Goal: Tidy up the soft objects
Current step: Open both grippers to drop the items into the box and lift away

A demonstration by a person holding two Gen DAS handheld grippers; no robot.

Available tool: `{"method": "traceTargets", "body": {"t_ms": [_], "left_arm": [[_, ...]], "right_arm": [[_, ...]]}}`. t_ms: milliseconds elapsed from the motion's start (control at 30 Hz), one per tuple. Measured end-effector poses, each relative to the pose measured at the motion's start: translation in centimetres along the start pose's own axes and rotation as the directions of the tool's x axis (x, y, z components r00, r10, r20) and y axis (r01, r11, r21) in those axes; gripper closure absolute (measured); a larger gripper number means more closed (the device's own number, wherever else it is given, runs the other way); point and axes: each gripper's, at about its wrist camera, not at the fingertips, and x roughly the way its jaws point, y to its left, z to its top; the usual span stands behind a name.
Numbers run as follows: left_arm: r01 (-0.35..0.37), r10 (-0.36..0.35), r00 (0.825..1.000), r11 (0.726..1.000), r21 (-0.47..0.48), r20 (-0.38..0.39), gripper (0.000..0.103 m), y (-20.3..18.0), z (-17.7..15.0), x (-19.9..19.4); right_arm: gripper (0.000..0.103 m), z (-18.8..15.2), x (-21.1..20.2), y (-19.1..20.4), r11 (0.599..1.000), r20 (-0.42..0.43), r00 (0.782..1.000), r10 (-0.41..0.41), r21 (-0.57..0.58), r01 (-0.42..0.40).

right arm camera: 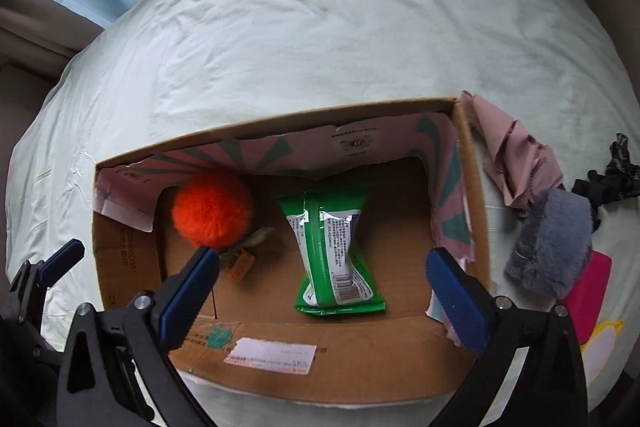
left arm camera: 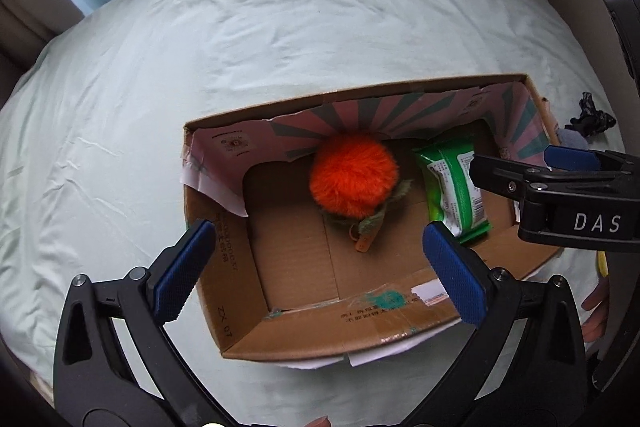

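Pale green bedsheet [right arm camera: 320,39], cardboard box [right arm camera: 320,359] sitting on it. Box already holds the orange plush ball [right arm camera: 212,211] and green tissue pack [right arm camera: 336,255]. Remaining soft items lie outside the box's right wall: grey furry piece [right arm camera: 552,247], pink cloth [right arm camera: 508,163], black fabric [right arm camera: 608,179]. My right gripper [right arm camera: 324,267] is spread, empty, over the box; the left gripper [left arm camera: 320,259] likewise. I judge the right one nearer, so it should swing right for the grey piece.

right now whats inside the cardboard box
The open cardboard box holds a fluffy orange plush ball and a green plastic packet. Anything beneath them is hidden.
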Motion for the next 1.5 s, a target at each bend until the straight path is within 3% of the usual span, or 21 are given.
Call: {"method": "traceTargets", "body": {"t_ms": [400, 633, 767, 933, 1100, 1267, 1500], "left_arm": [[-0.002, 0.007, 0.993, 0.999, -0.049, 0.115, 0.0, 0.6, -0.7, -8.9], [-0.016, 0.036, 0.981, 0.994, -0.107, 0.189, 0.0, 1.8, -1.3, -15.5], [-0.031, 0.065, 0.967, 0.99, -0.138, 0.247, 0.0, 2.0, -1.9, -19.7], [-0.049, 0.111, 0.937, 0.981, -0.189, 0.332, 0.0, 1.8, -3.3, -25.3], [-0.064, 0.163, 0.901, 0.967, -0.248, 0.403, 0.0, 0.4, -6.4, -30.3], [-0.046, 0.181, 0.88, 0.953, -0.3, 0.44, 0.0, -2.3, -9.1, -32.8], [-0.047, 0.188, 0.867, 0.953, -0.3, 0.461, 0.0, -8.0, -10.0, -33.1]], "right_arm": [[0.0, -1.6, -8.3, 1.7, 0.999, 0.119, 0.993, 0.024, -0.048, -0.018], [0.0, -2.7, -15.7, 4.3, 0.992, 0.244, 0.969, 0.029, -0.125, 0.001], [0.0, -4.1, -20.7, 5.5, 0.985, 0.343, 0.939, 0.037, -0.17, 0.023], [0.0, -6.7, -26.9, 5.3, 0.984, 0.454, 0.89, 0.038, -0.171, 0.046], [0.0, -10.7, -32.5, 3.3, 0.987, 0.561, 0.828, 0.003, -0.132, 0.086], [0.0, -14.4, -35.9, -0.5, 0.992, 0.637, 0.77, -0.032, -0.075, 0.103], [0.0, -16.2, -37.9, -6.2, 0.995, 0.665, 0.746, -0.033, -0.047, 0.086]]}}
